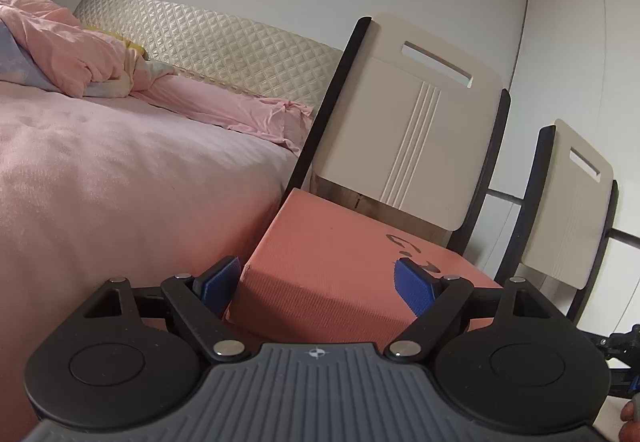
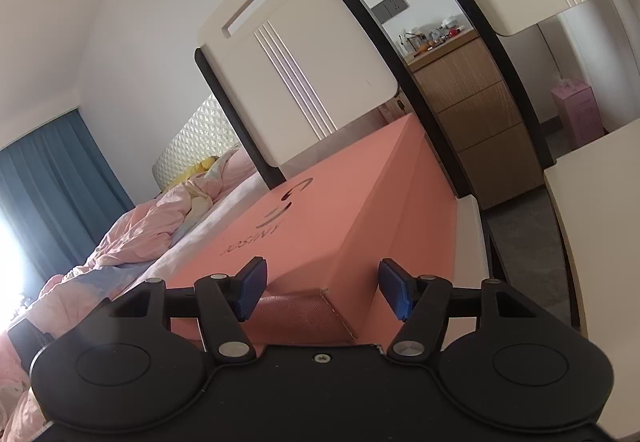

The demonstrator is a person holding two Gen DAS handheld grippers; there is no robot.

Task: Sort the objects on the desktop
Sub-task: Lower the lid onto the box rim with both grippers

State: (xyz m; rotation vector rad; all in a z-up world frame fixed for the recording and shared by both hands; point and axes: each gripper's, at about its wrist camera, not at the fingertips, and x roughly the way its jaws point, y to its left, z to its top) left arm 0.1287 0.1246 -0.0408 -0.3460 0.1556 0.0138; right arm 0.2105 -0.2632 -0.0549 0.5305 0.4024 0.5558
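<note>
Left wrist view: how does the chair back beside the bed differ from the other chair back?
The chair back beside the bed looks larger; the other chair back looks smaller. The first stands directly behind the salmon box; the other stands off to the right of it. Both are cream panels with a handle slot, set in black frames.

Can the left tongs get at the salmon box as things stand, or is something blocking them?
Probably yes. The salmon box already has its near corner between the open pads of the left tongs, with nothing in between. The bed sits close beside it and a chair behind, neither crossing the approach.
</note>
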